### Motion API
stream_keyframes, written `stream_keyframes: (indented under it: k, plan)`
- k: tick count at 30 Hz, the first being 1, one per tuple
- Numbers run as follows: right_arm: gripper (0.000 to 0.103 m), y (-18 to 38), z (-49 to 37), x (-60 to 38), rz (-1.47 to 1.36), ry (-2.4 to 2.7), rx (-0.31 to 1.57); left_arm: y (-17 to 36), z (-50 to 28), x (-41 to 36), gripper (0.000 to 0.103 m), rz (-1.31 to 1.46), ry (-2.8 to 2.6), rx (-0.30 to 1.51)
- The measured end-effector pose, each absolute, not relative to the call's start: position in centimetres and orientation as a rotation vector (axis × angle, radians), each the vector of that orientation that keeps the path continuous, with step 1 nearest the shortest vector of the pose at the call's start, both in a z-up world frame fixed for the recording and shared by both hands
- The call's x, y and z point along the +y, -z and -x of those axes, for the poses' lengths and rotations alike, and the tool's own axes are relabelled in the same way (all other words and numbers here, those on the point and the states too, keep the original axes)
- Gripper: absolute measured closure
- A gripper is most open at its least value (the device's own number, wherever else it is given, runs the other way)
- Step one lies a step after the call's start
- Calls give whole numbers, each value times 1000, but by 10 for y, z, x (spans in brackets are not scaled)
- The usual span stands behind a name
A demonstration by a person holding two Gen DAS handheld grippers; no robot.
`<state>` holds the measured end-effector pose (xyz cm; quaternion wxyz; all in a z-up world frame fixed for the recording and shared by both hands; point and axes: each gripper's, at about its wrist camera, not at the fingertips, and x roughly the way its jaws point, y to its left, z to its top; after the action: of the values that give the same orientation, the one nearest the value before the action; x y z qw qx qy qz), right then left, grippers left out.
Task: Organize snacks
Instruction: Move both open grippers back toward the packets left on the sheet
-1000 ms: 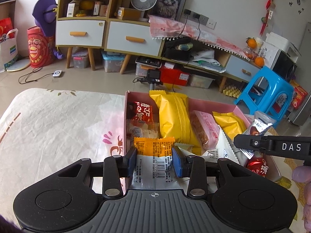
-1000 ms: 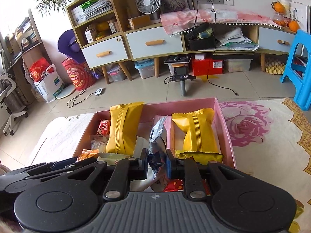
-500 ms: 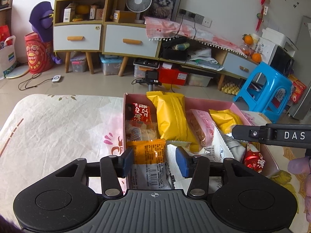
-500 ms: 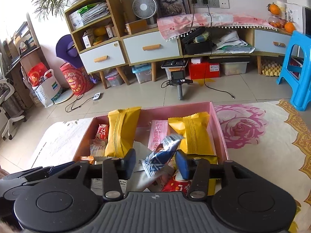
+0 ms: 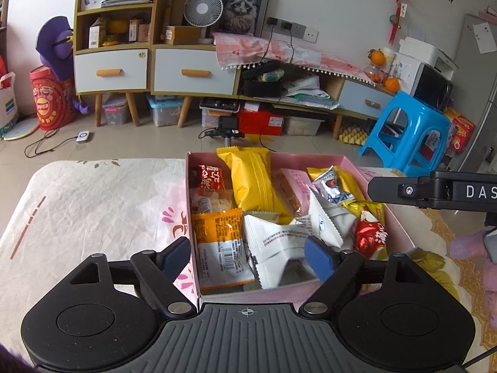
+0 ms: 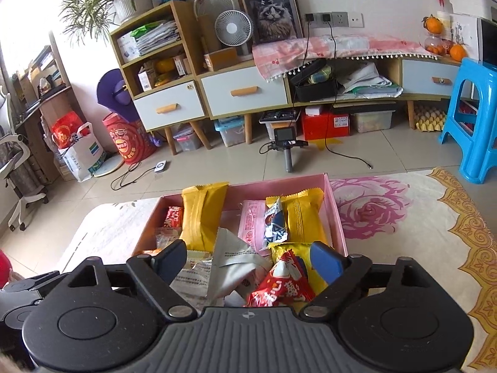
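Note:
A pink box (image 5: 396, 217) on the table holds several snack packets. In the left wrist view an orange-and-white packet (image 5: 221, 242) and a white packet (image 5: 273, 247) lie in the box's near end, under my left gripper (image 5: 248, 256). Its jaws are opening and its pads touch neither packet. In the right wrist view a blue-and-white packet (image 6: 275, 221) lies loose between a pink packet (image 6: 251, 225) and a yellow one (image 6: 303, 217). My right gripper (image 6: 248, 259) hovers above a red packet (image 6: 279, 283); its jaws are opening with nothing pressed between them.
The box sits on a floral tablecloth (image 5: 93, 205), which spreads left and right (image 6: 403, 217) of it. A blue stool (image 5: 407, 136) stands beyond the table's right corner. Cabinets (image 6: 242, 93) line the far wall, and a camera on a small tripod (image 6: 287, 143) stands on the floor.
Both grippers went from shut to wide and drew back and up a little. The left let go of the orange-and-white packet; the right let go of the blue-and-white packet, which dropped into the box.

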<state>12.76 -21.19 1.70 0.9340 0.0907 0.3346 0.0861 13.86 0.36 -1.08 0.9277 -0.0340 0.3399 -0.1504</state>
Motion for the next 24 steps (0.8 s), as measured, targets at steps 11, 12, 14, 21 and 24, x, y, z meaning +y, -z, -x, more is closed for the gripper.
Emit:
stream_keyframes:
  k: [11, 12, 14, 21, 24]
  plan:
    - [15, -23, -95, -214, -108, -197, 664, 8, -107, 4, 10, 18, 329, 732]
    - [14, -23, -92, -214, -101, -199, 665, 9, -105, 5, 9, 16, 330, 736]
    - [14, -22, -86, -214, -86, -205, 665, 10, -100, 6, 9, 9, 330, 742]
    - [12, -16, -70, -217, -51, -211, 674, 16, -88, 12, 8, -4, 333, 760]
    - [11, -14, -65, -218, -38, -214, 676, 19, -84, 12, 8, -25, 336, 762]
